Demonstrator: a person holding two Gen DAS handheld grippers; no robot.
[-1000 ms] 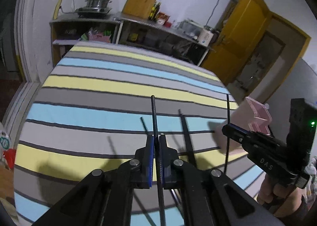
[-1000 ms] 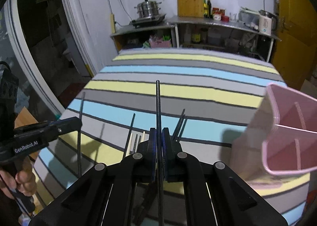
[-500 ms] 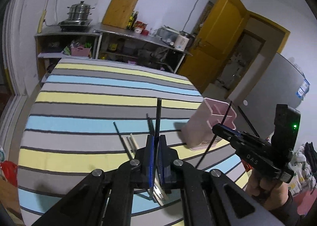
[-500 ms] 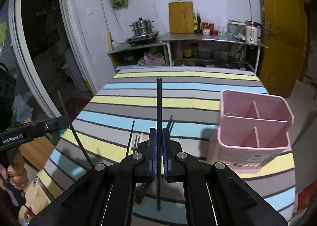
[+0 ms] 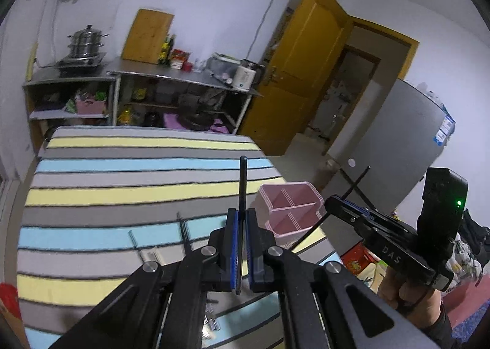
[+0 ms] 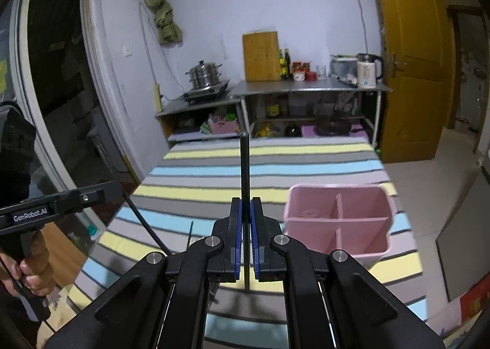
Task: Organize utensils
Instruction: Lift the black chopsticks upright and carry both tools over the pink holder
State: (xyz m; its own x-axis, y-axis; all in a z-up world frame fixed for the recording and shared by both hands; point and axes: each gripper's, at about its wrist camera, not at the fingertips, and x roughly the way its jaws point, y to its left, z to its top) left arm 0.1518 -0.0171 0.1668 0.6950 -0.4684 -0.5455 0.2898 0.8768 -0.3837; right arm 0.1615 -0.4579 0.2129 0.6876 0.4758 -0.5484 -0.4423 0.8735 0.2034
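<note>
Two tools are in view, the left tool [image 5: 242, 244] and the right tool [image 6: 246, 238], each clamping one black chopstick [image 5: 243, 186] [image 6: 244, 171]. One pink holder [image 6: 338, 220] with four compartments stands on the striped surface [image 5: 122, 195]; a few more sticks [image 5: 183, 229] lie there, too blurred to count.

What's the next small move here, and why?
Probably carry the right hand-held gripper over the pink holder and tip its black chopstick down into a compartment: both hand-held grippers are shut on chopsticks, and the holder looks empty.

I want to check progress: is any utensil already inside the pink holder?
No. In the right wrist view, every compartment of the pink holder shows bare.
</note>
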